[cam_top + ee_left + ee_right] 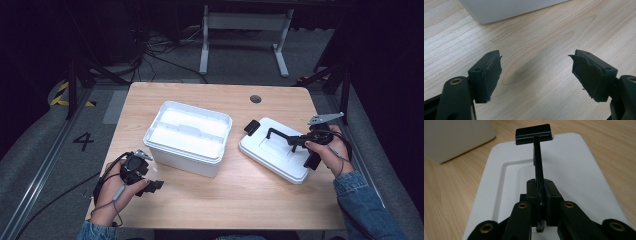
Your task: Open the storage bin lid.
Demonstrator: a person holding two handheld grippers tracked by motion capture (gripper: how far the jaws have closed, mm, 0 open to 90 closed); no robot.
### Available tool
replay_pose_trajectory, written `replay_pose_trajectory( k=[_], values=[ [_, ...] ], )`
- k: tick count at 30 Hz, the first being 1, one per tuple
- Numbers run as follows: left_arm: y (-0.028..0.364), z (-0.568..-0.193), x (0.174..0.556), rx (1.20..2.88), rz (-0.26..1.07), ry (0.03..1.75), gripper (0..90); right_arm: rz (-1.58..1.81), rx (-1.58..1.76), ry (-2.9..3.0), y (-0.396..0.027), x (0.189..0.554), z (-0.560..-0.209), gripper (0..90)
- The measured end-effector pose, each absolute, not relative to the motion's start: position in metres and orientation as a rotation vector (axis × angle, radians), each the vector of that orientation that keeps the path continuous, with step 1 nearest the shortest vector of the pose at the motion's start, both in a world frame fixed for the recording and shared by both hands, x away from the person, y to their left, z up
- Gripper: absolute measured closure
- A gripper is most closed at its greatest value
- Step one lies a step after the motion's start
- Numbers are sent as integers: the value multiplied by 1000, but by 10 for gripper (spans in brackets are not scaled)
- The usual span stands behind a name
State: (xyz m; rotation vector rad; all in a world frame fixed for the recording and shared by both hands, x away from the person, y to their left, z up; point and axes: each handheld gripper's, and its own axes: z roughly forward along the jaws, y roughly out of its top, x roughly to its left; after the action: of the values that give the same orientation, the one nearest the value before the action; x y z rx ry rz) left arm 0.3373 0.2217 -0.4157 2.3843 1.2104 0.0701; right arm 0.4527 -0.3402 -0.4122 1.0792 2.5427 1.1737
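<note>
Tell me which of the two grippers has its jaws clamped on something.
The right gripper: its jaws pinch the thin black handle of the white lid. The left gripper rests open above bare table, nothing between its jaws.

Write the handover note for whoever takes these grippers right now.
Right gripper: shut on the black handle of the white lid, which lies flat on the table right of the box.
Left gripper: open, holding nothing, low over the table near the white box.
Done: lid off, box open.
Left: probably release the handle, or put the lid back on.
</note>
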Motion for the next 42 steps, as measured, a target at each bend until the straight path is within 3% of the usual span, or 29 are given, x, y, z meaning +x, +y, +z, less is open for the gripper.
replay_pose_trajectory(
  k=[23, 33, 42],
  values=[
    [219, -418, 339, 2405, 66, 1201, 238, 1167, 1167, 2575, -348, 457, -431, 826],
    [215, -418, 343, 2411, 60, 1187, 236, 1184, 1196, 2466, -356, 456, -423, 553],
    [212, -417, 345, 2420, 57, 1178, 235, 1178, 1108, 2422, -349, 437, -401, 503]
  ],
)
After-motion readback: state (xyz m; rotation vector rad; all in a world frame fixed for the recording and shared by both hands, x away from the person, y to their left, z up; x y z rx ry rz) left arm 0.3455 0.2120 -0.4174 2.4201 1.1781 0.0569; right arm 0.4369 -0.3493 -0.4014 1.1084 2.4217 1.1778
